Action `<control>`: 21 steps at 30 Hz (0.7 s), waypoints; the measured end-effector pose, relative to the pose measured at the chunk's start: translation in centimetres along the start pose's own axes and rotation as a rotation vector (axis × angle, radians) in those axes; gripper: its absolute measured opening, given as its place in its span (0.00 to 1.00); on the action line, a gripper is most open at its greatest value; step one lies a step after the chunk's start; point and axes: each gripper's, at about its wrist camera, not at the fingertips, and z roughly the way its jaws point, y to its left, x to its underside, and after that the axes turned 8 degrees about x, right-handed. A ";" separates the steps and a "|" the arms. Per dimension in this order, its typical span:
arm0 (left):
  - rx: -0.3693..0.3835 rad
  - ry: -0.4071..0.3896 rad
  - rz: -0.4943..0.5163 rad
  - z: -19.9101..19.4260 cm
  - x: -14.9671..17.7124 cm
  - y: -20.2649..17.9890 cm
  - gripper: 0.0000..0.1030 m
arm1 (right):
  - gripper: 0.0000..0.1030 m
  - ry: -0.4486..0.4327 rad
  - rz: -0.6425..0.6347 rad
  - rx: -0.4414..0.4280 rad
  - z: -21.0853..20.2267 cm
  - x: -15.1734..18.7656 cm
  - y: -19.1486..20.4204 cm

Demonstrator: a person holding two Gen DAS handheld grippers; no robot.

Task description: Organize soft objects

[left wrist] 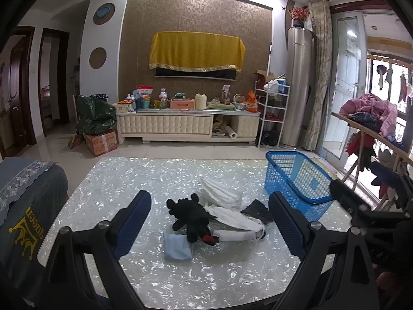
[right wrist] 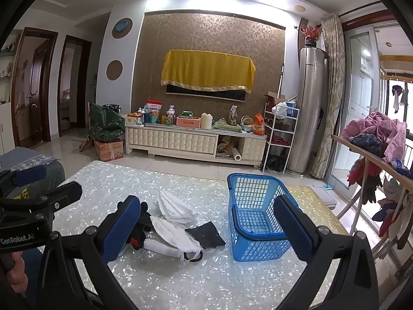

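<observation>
A black plush toy (left wrist: 192, 215) with a red tail tip lies on the shimmering white table (left wrist: 129, 180), among white cloths (left wrist: 222, 193), a folded pale blue cloth (left wrist: 176, 246) and a dark square pad (left wrist: 256, 210). An empty blue plastic basket (left wrist: 296, 180) stands to their right. My left gripper (left wrist: 209, 222) is open, held short of the pile with nothing between its fingers. In the right wrist view the white cloths (right wrist: 175, 217), the dark pad (right wrist: 206, 235) and the basket (right wrist: 255, 217) lie ahead. My right gripper (right wrist: 206, 227) is open and holds nothing. The plush (right wrist: 140, 228) is partly hidden behind its left finger.
A dark cushioned seat with a lace cover (left wrist: 23, 201) borders the table's left edge. A wooden rack heaped with clothes (left wrist: 371, 118) stands at the right. Across the tiled floor are a cluttered TV cabinet (left wrist: 185, 121) and a cardboard box (left wrist: 102, 143).
</observation>
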 end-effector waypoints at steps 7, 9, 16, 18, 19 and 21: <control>-0.027 0.061 -0.018 1.7 -0.7 1.7 0.89 | 1.00 0.038 -0.017 -0.006 1.5 -0.2 -0.2; -0.039 0.081 -0.020 2.2 -0.9 2.3 0.89 | 1.00 0.056 -0.021 -0.009 2.2 -0.4 -0.3; -0.061 0.235 -0.031 5.4 -1.0 6.5 0.89 | 1.00 0.155 -0.056 -0.053 5.3 -0.2 -0.3; -0.063 0.295 -0.030 6.4 -0.7 7.9 0.89 | 1.00 0.169 -0.078 -0.060 6.0 -0.1 0.0; -0.060 0.322 -0.031 6.9 -0.4 8.6 0.89 | 1.00 0.178 -0.086 -0.066 6.4 0.0 0.1; -0.063 0.376 -0.032 7.9 -0.1 9.8 0.89 | 1.00 0.198 -0.091 -0.083 7.2 0.0 0.4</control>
